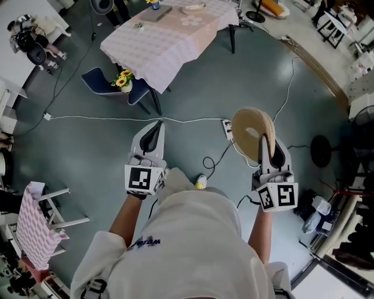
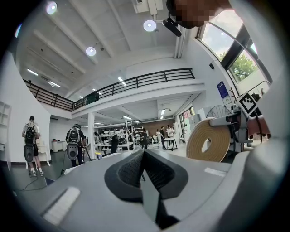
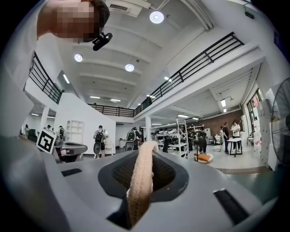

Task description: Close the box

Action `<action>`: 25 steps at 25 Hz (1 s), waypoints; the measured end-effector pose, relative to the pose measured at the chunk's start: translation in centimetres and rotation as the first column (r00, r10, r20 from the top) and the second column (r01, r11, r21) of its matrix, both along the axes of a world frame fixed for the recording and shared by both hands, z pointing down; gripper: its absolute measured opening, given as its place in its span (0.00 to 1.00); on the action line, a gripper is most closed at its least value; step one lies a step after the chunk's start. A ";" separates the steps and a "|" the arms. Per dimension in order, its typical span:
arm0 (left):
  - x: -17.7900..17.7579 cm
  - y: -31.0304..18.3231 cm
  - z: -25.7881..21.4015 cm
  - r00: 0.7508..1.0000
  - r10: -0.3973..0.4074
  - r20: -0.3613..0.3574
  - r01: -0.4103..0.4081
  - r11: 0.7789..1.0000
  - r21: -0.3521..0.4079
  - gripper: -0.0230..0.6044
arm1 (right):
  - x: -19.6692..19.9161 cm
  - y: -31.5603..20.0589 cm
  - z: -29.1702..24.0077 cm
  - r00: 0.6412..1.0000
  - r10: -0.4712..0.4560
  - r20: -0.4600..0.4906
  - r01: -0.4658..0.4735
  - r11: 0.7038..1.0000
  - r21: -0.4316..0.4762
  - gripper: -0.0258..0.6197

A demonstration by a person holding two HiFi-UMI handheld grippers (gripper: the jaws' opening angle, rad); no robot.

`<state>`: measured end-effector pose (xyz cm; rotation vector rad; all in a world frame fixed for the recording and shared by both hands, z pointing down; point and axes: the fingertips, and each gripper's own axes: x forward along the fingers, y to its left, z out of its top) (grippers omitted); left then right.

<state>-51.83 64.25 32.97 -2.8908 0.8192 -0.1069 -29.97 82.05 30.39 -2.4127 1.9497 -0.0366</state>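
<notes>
Left gripper [image 1: 158, 124] is level out in front of me, over the floor [image 1: 193, 87]. Its own view shows the jaws pressed together with nothing between them. Right gripper [image 1: 265, 139] is level too, its jaws clamped on the lower edge of the lid [image 1: 250, 129]. That's a round tan disc, standing on edge above the jaw tips. In the right gripper view the lid [image 3: 139, 181] runs edge-on straight up the gap, both pads against it. From the left gripper view I see its flat face [image 2: 207, 144] off to the right.

The table [image 1: 169, 44] under its pale cloth is well apart from both grippers. A round pale thing [image 1: 193, 8] sits near the table's far edge, and I can't tell whether that's the box.
</notes>
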 end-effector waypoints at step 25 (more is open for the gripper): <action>8.5 2.7 -0.4 0.996 0.082 0.020 -0.081 0.996 -0.023 0.04 | 7.3 3.8 2.9 0.995 0.098 0.028 -0.096 0.993 -0.072 0.13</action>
